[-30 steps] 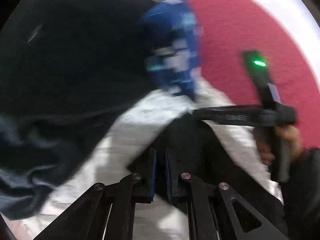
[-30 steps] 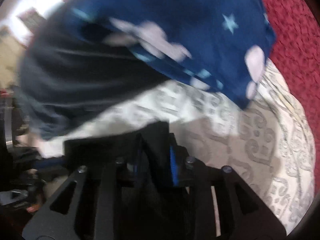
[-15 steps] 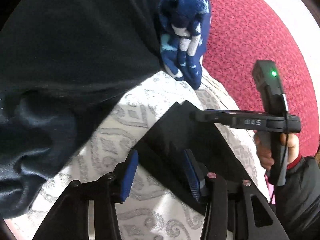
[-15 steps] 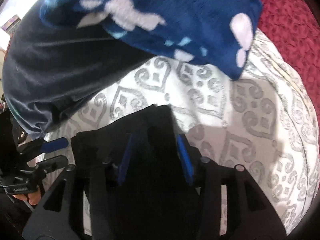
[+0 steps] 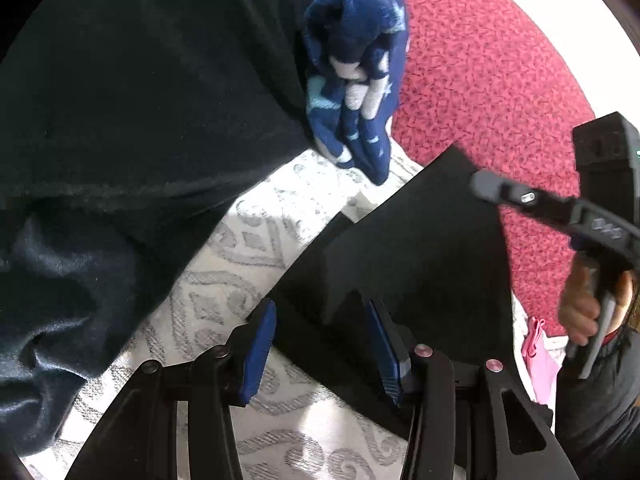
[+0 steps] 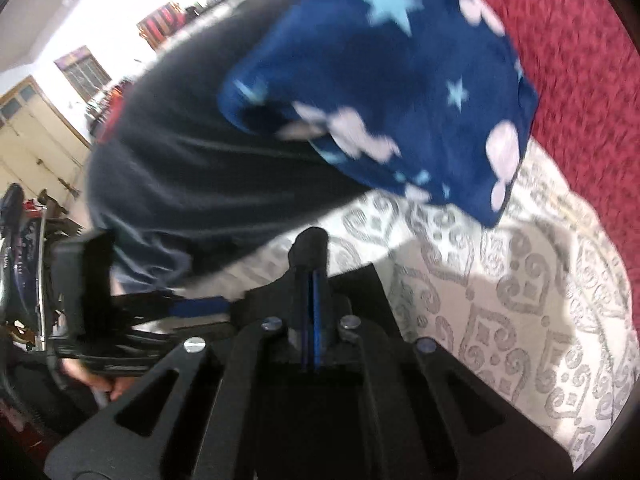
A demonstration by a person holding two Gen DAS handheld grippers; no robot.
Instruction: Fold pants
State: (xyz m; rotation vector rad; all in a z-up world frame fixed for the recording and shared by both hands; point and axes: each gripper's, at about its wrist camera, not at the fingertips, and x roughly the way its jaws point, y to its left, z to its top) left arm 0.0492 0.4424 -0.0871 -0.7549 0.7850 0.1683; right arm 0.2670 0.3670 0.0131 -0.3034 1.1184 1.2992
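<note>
Right wrist view: right gripper clamped on an edge of black pants lying on the patterned sheet, left gripper spread wide astride them, likely readying a fold.

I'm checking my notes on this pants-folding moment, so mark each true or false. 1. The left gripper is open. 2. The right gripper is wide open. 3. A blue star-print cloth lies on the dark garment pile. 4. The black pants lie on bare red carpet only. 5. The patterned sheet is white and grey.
1. True: the left gripper has its jaws spread over the black pants.
2. False: the right gripper has its jaws pressed together; whether it pinches the pants is not clear.
3. True: the star-print cloth rests against the dark garment pile.
4. False: they lie mostly on the patterned sheet, beside the red carpet.
5. True.
</note>
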